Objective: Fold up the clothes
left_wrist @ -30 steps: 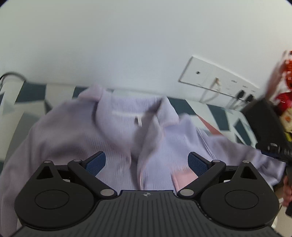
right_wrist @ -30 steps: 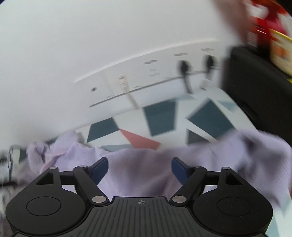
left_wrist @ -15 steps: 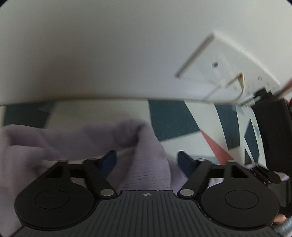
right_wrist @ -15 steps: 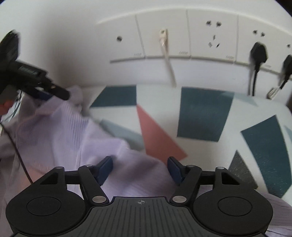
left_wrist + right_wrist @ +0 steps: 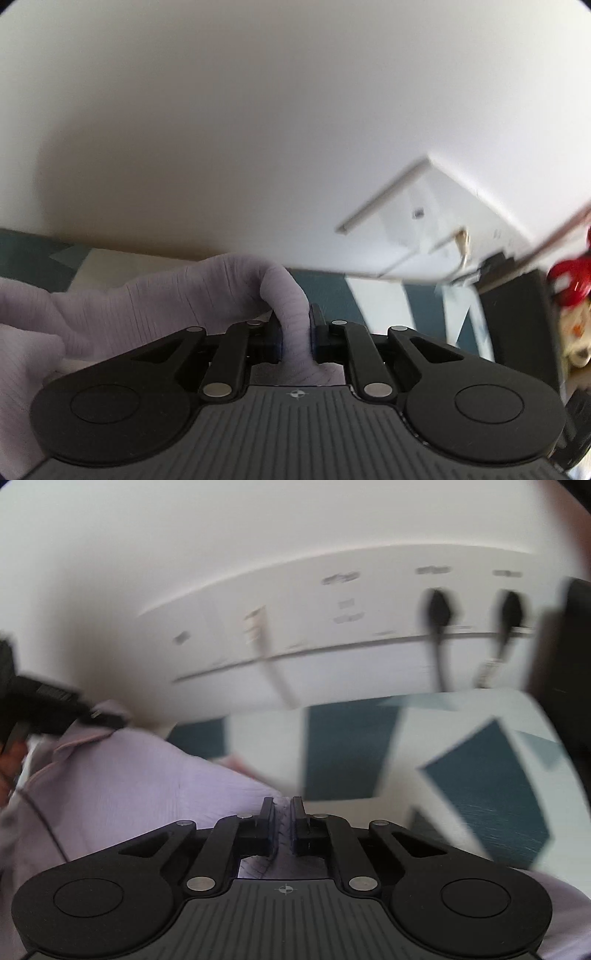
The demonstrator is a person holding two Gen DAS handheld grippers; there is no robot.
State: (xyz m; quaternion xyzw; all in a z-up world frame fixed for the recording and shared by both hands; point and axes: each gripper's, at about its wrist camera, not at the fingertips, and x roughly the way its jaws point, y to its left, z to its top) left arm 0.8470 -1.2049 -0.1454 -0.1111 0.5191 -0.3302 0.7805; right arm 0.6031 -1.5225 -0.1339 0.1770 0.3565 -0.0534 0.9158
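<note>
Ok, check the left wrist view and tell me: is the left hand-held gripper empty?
No, the left hand-held gripper has a fold of the lilac garment pinched between its closed pads.

We note a pale lilac ribbed garment (image 5: 155, 306), a counter (image 5: 351, 753) patterned in white, teal and salmon-pink geometric shapes, black tool bodies with dark blue pads (image 5: 271, 818), white wall sockets (image 5: 332, 602), black plugs (image 5: 437, 609)

Both grippers (image 5: 294, 334) (image 5: 282, 821) have just clamped closed.
</note>
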